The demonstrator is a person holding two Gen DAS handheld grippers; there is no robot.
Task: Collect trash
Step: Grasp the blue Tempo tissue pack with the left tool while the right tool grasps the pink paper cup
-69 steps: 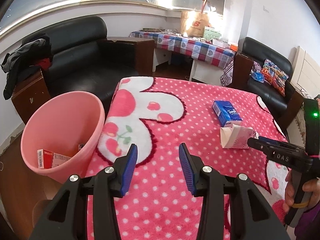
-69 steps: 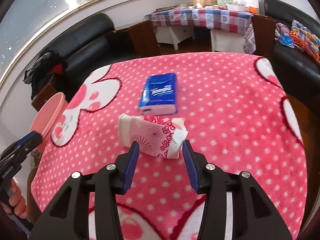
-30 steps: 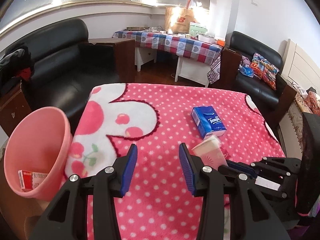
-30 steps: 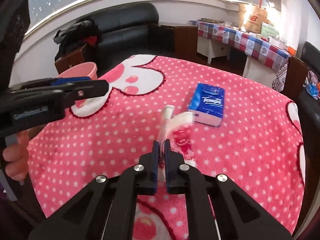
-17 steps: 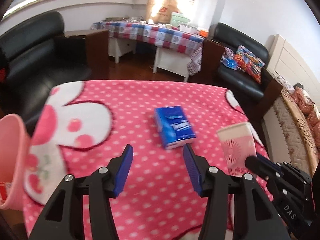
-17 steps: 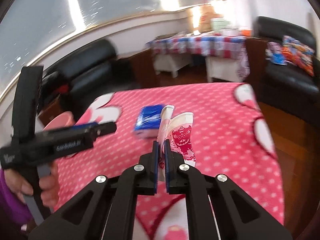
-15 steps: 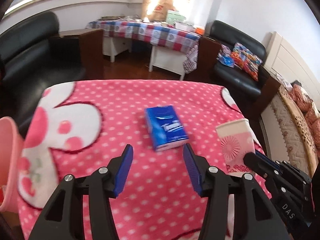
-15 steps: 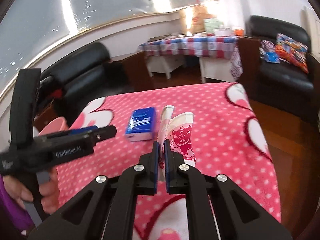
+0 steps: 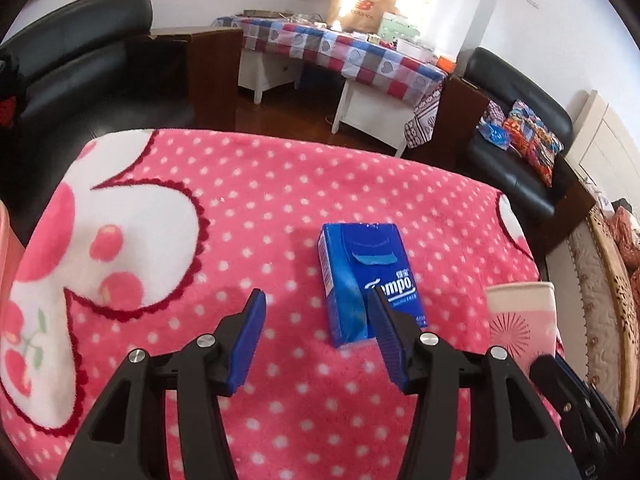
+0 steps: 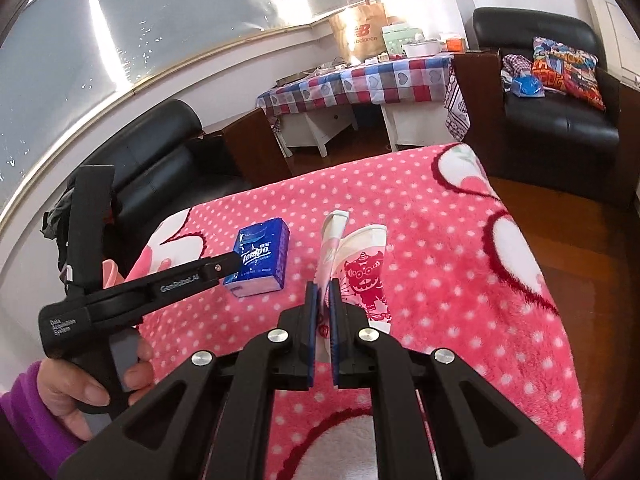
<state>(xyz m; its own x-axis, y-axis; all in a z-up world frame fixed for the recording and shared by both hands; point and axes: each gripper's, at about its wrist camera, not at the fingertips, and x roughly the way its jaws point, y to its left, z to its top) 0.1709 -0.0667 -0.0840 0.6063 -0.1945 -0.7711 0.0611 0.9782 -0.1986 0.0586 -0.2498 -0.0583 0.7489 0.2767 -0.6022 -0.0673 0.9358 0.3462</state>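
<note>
Left gripper [image 9: 316, 316] has its jaws wide apart, having just been opening, with nothing between them; it hangs over the pink blanket [image 9: 248, 208], its right pad overlapping the near edge of the blue tissue pack [image 9: 366, 276]. The pack lies flat mid-blanket, well in from every edge, with bare blanket all round. Right gripper [image 10: 323, 300] is clamped tight on a pink paper wrapper [image 10: 362, 264], lifted off the blanket, just right of the pack. A sliver of the pink bin [image 9: 6, 248] shows at the left edge. A hand [image 10: 86, 392] with a purple sleeve grips the left handle. Black sofas [image 9: 80, 68] ring the far side.
</note>
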